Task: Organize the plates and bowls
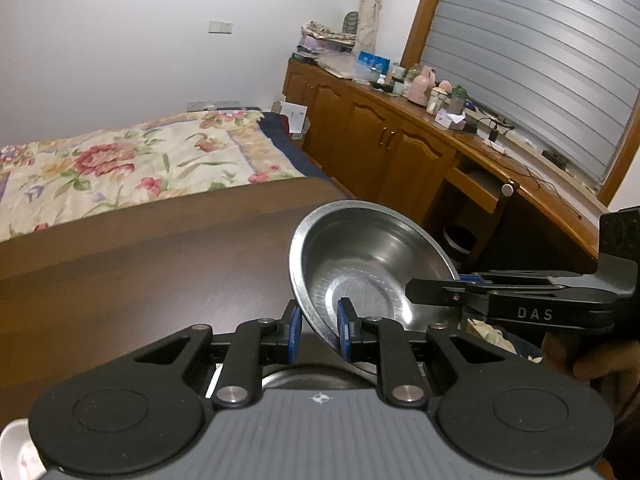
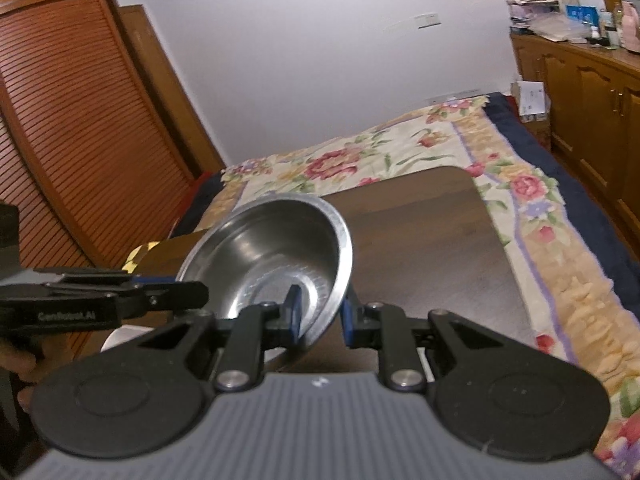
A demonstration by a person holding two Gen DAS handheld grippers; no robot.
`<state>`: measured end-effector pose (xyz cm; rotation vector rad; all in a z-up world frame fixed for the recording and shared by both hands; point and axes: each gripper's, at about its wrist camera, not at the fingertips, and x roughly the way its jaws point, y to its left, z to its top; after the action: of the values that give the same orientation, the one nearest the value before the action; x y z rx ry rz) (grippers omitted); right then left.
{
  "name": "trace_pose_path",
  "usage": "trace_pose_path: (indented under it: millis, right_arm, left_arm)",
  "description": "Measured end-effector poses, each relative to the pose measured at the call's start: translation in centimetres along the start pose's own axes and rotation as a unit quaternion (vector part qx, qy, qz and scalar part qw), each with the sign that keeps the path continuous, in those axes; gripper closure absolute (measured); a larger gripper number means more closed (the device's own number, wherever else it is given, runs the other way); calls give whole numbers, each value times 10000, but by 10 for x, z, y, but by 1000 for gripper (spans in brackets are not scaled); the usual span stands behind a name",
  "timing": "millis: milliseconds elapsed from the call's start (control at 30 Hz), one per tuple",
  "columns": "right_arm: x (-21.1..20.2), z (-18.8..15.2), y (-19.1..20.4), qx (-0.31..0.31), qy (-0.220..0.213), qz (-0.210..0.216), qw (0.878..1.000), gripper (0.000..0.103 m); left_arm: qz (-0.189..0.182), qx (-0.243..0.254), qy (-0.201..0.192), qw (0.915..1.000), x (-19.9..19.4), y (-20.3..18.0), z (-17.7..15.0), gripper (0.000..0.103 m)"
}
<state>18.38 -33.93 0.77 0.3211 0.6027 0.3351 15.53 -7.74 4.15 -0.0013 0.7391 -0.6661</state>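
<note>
Both tongs straddled the steel bowl's rim: left tongs marked "CenRobot.AI", right tongs "DAS", whether clamped I couldn't tell.

The bowl is held tilted above the table, with its rim straddled on one side by the fingers of the left gripper and on the opposite side by the fingers of the right gripper; in each case one finger is placed inside the bowl and one outside. Beyond the far edge of the table, the bed is located, and to the right of the bed the cabinet is set along the wall. A wardrobe is positioned to the left of the bed.
</note>
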Motion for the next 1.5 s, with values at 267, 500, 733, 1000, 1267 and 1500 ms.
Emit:
trace_pose_path:
  millis: [267,500,733,1000,1267,1500]
  right_arm:
    - [-5,-20,24,-262,88,116,9996,81]
    - [-6,-32,37,-301,134,266,9991,81]
    - [-3,-53,53,-364,132,362,9986,81]
    - [-3,-61,57,-455,93,319,9984,81]
    - [-1,-67,66,-882,53,40,9961,81]
    - [-1,-70,68,-1092,-61,-123,9939,80]
  left_arm:
    - [24,-92,-20,10000,-19,8,-29,83]
    - [183,-204,-251,9993,-37,9,-53,83]
    - [362,-309,-345,9983,-48,12,-77,83]
    - [547,-99,-277,9981,-41,6,-88,82]
    - [781,193,-218,9965,-29,-3,-95,80]
    - [879,318,-297,9952,-26,-5,-99,80]
